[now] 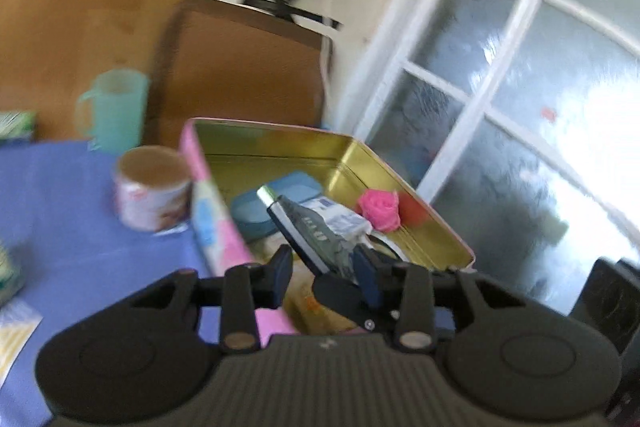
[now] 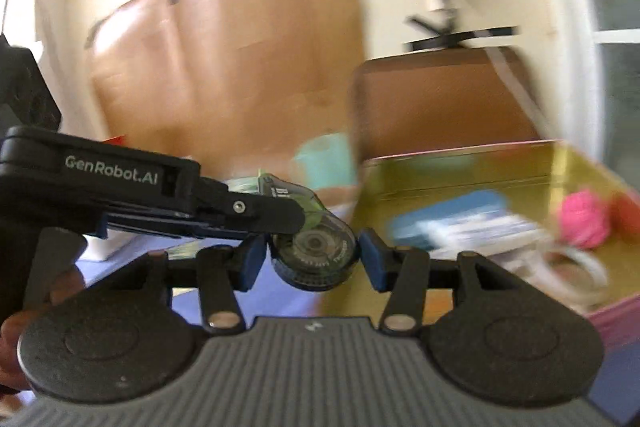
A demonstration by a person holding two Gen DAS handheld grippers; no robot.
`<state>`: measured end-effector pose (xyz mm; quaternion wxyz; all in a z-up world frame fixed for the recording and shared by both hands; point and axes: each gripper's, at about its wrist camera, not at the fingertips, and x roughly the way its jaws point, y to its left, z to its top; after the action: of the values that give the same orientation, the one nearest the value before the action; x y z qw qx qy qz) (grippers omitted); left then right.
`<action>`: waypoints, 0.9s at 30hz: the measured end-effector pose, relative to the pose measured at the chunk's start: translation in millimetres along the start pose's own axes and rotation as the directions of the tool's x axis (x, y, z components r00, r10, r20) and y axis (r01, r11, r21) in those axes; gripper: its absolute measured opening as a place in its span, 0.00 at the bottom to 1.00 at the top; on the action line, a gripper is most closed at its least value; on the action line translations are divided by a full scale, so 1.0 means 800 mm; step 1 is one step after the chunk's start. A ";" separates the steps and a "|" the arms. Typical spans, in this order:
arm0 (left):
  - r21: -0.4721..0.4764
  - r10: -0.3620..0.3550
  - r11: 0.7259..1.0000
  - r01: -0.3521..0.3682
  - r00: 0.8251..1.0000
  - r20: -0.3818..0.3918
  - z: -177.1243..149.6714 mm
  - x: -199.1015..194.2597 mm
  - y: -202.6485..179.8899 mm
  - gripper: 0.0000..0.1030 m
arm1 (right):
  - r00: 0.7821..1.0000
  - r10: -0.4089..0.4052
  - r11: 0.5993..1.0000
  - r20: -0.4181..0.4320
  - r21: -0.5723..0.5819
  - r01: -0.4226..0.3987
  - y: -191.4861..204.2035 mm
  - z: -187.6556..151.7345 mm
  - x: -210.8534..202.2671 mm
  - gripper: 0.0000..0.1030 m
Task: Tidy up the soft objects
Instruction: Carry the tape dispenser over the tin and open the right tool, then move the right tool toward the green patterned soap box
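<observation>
Apparently mid-handover, the left gripper pinches the tape dispenser between the right gripper's open, non-gripping fingers, which should close next, the tin ahead.

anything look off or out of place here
The tape dispenser stands out: hard plastic, tilted in mid-air near the open tin, with the left tongs and right tongs both around it at once. Blur hides which one actually grips it.

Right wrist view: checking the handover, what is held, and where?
The tape dispenser: left gripper clamps its body; right gripper flanks its round end, contact unclear.
</observation>
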<state>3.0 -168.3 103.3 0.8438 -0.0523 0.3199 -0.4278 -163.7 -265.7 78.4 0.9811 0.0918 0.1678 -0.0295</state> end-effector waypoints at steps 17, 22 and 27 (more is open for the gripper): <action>-0.157 0.626 0.778 -0.609 0.773 0.101 -0.081 -0.132 0.172 0.69 | 0.987 0.161 0.987 -0.021 0.017 -0.160 0.006 0.008 0.039 0.56; -0.297 0.703 0.690 -0.660 0.709 0.056 -0.130 -0.170 0.240 0.69 | 0.937 0.315 0.940 -0.150 -0.084 -0.329 0.095 -0.009 0.106 0.59; -0.408 0.677 0.700 -0.587 0.727 0.116 -0.145 -0.190 0.262 0.70 | 0.917 0.311 0.910 -0.251 -0.199 -0.363 0.185 -0.028 0.187 0.84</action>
<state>14.0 100.1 11.0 0.9506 -0.1394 0.2752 -0.0357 -17.2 -120.0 32.7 0.9512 0.0023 0.2564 0.1717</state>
